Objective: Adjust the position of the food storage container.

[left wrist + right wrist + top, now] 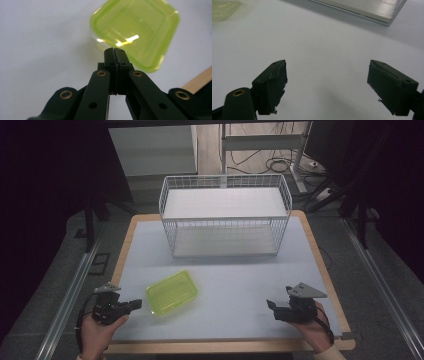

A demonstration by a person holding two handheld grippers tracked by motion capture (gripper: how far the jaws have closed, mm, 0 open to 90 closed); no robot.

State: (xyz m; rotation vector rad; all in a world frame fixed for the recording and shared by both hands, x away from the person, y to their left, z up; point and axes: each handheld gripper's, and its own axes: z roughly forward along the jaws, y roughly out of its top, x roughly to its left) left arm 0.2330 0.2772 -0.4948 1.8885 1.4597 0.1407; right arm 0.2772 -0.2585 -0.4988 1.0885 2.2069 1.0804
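1. Pale grey matting covers the table (240,285), whose wooden edge shows around it, with dark floor and cables beyond.
2. At the far side stands a white wire basket (225,215), well apart from both hands.
3. Near the front left lies a yellow-green plastic tray (172,292), flat on the mat, open side up.
4. Just beside the tray's near-left corner, the left gripper (136,305) points at it with its jaws pressed together on nothing; in the left gripper view the tips sit right at the tray's rim.
5. At the front right, the right gripper (272,307) has its jaws wide apart over bare mat.
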